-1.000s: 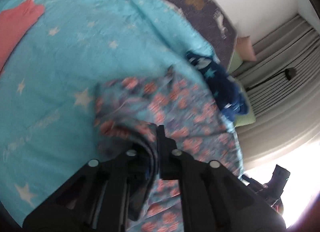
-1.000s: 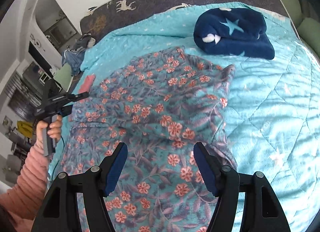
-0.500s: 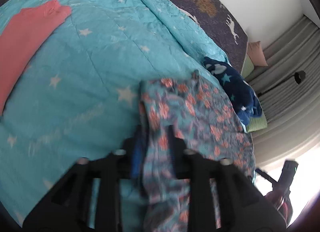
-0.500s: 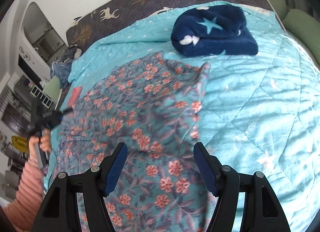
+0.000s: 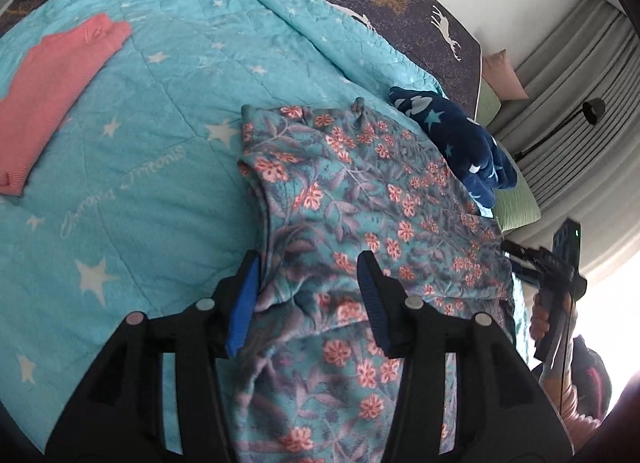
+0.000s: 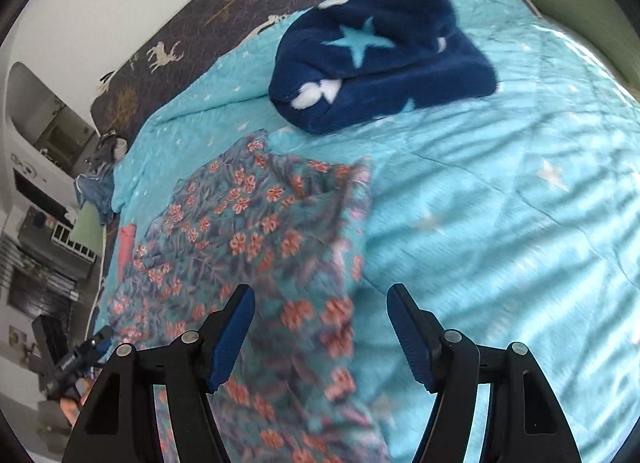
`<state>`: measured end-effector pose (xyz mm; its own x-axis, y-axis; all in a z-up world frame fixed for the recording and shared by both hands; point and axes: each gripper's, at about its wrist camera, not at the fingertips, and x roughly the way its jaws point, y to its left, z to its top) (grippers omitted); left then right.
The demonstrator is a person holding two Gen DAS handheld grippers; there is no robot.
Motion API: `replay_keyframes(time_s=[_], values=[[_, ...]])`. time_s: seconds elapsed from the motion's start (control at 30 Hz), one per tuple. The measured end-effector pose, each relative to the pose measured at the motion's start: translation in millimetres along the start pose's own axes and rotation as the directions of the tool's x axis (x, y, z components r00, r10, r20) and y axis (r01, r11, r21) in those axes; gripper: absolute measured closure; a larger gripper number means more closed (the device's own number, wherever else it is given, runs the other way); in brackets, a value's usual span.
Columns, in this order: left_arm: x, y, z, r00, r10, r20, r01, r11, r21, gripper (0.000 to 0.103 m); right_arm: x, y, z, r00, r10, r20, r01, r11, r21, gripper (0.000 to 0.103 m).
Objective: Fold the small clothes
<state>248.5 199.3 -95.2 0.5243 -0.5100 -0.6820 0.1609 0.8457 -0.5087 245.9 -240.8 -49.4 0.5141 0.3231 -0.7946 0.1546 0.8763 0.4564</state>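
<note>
A teal floral garment (image 5: 352, 199) with pink flowers lies on the turquoise star quilt (image 5: 152, 135), partly folded over itself. My left gripper (image 5: 306, 263) is open just above its near edge, with cloth lying between the fingers but not pinched. In the right wrist view the same garment (image 6: 256, 247) lies left of centre, blurred. My right gripper (image 6: 320, 295) is open and empty above the garment's right edge and the quilt (image 6: 500, 203).
A folded pink garment (image 5: 44, 91) lies at the left of the quilt. A folded navy star blanket (image 6: 380, 51) sits at the far side, also seen in the left wrist view (image 5: 456, 147). Green pillows (image 6: 580, 15) and curtains (image 5: 572, 103) border the bed.
My left gripper was shut on the floral garment, carried its edge across, then opened and let it go. My right gripper stayed open and swung to the right.
</note>
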Motion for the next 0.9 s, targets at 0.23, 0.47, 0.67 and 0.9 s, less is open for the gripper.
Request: replay_keyframes(time_s=[0.23, 0.47, 0.67, 0.9], values=[[-6.0, 1.6, -15.3, 0.997, 0.079, -0.006, -0.078, 0.996, 0.047, 0.053, 12.5, -40.0, 37.4, 0.960, -0.261, 0.102, 0.264, 0.964, -0.020, 0.098], [-21.7, 7.9, -43.8, 0.997, 0.082, 0.014, -0.082, 0.996, 0.037, 0.053, -32.3, -32.9, -17.7, 0.997, 0.074, 0.004, -0.074, 0.995, -0.060, 0.065], [-18.4, 5.5, -49.3, 0.988, 0.151, 0.024, -0.153, 0.986, 0.069, 0.052, -37.7, 11.7, -76.6, 0.999, -0.052, -0.002, 0.048, 0.948, -0.315, 0.035], [-34.7, 38.8, -58.0, 0.972, 0.217, 0.085, -0.214, 0.976, -0.048, 0.052, -30.3, -71.4, -63.0, 0.994, 0.090, -0.054, -0.086, 0.993, 0.081, 0.097]])
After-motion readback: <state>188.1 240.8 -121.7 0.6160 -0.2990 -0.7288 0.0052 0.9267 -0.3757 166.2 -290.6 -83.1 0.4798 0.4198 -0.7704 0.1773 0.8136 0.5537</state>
